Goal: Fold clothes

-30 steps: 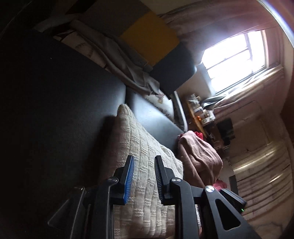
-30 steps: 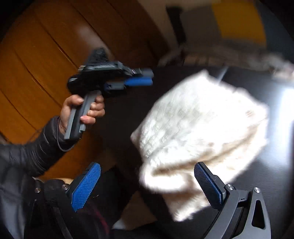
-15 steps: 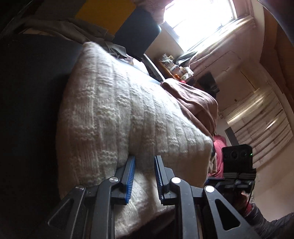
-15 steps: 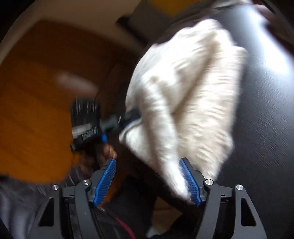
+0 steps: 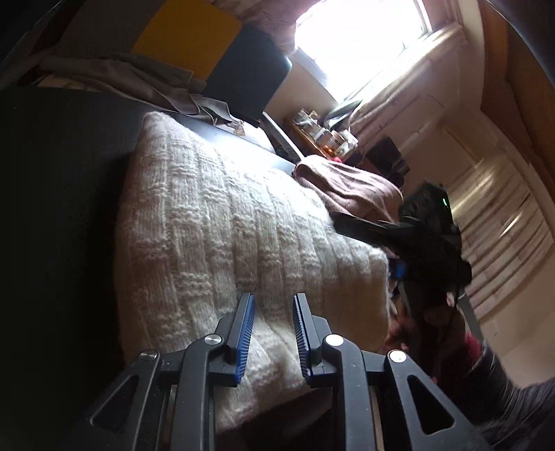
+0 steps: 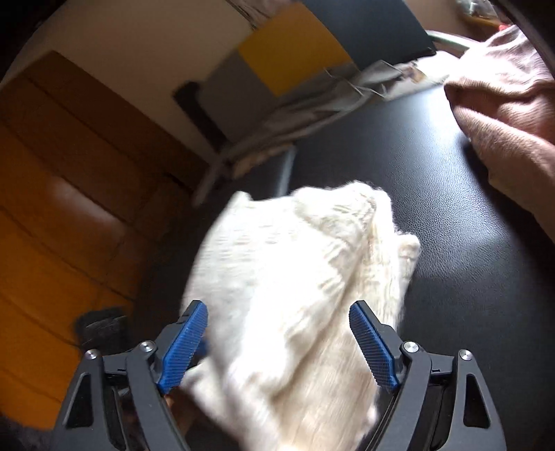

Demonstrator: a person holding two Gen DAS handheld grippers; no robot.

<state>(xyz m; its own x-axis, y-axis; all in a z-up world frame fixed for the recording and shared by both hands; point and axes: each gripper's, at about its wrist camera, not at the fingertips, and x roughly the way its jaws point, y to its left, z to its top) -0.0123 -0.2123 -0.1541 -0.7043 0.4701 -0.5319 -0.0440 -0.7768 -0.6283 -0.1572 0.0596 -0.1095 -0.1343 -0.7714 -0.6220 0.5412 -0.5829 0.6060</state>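
A cream knitted sweater (image 5: 225, 225) lies folded on a black padded surface (image 5: 69, 208). My left gripper (image 5: 273, 301) rests over the sweater's near edge. Its jaws stand a narrow gap apart and are easing open, with the knit showing in the gap and neither pad pressing. My right gripper (image 6: 277, 308) straddles a blurred corner of the sweater (image 6: 295, 277). Its jaws are wide and opening, the fabric loose between the pads. In the left wrist view its upper finger (image 5: 360, 225) lies across the sweater's far corner.
A brownish-pink garment (image 6: 513, 114) lies bunched on the black surface (image 6: 451, 243) beyond the sweater. A grey cloth (image 5: 138, 79) is draped at the back below yellow and dark panels. A wooden wall (image 6: 69, 173) stands past the left edge. A bright window (image 5: 364, 31) and a cluttered shelf (image 5: 322, 132) are beyond.
My left gripper came down from the air onto the sweater's near edge and then held. My right gripper narrowed its jaws, rolled and moved in over the sweater's corner.
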